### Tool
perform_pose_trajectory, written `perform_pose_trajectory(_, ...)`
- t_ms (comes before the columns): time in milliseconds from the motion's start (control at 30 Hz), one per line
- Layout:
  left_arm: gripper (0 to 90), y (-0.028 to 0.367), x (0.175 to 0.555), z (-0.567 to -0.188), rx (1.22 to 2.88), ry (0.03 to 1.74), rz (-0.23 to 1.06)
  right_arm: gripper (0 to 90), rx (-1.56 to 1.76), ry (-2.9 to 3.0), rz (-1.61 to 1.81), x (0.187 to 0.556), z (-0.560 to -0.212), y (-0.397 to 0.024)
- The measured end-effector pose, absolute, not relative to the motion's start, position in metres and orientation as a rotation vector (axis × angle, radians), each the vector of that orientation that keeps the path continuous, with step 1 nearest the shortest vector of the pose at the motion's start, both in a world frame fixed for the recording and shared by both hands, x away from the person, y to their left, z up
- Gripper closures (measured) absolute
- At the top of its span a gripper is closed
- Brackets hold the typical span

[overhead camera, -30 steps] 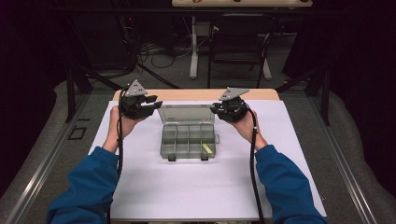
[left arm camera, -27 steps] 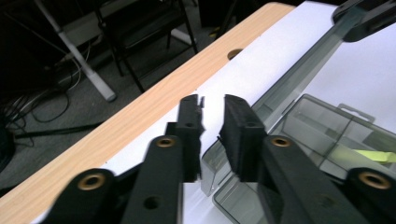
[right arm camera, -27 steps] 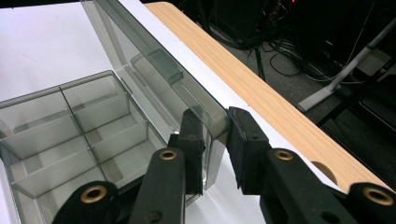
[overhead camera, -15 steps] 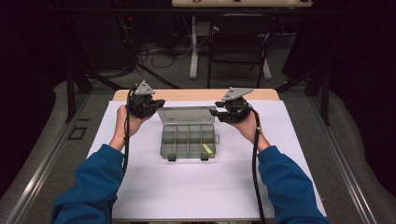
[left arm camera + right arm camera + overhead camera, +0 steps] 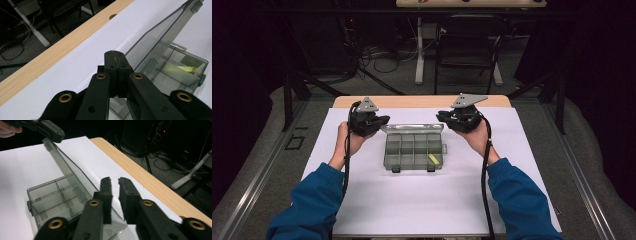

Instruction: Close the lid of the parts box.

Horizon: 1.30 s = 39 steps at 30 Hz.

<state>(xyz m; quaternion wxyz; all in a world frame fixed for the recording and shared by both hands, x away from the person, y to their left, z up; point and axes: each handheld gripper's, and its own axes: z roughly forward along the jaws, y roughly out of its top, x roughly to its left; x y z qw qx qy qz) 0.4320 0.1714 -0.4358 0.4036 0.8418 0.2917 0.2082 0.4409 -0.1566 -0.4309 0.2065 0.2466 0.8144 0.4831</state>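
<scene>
Dark surroundings close in on a worktop with a wooden top, most of it covered by a white sheet. Behind it, on a grey floor, cables are tangled around white table legs, and a black chair is seen beyond the far edge. A round hole is cut in the wooden strip in the left gripper view.

A smoky clear compartment box is set on the sheet near the far half of the worktop, between the two hands. Its long axis runs left to right across the worktop. Its lid is swung up on the far side and stands tilted, and its two latches face the person. A yellow item lies in a near right compartment.

The left gripper is held at the lid's left end with its jaws clenched together on nothing; in its own view the lid's edge passes just beside them. The right gripper is held at the lid's right end; its jaws have just been closing and a narrow gap remains, with nothing between them.

No writing can be read anywhere.
</scene>
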Motion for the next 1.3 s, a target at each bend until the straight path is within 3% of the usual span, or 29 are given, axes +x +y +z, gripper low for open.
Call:
perform_pose_trajectory(200,90.0,0.171,0.425,-0.445,2.133,0.726,0.518,89.9,0.69,2.293,1.311,0.438,-0.443,-0.149)
perform_pose_trajectory(1300,90.0,0.179,0.39,-0.504,2.141,0.723,0.455,90.0,0.718,2.404,1.197,0.414,-0.504,-0.142)
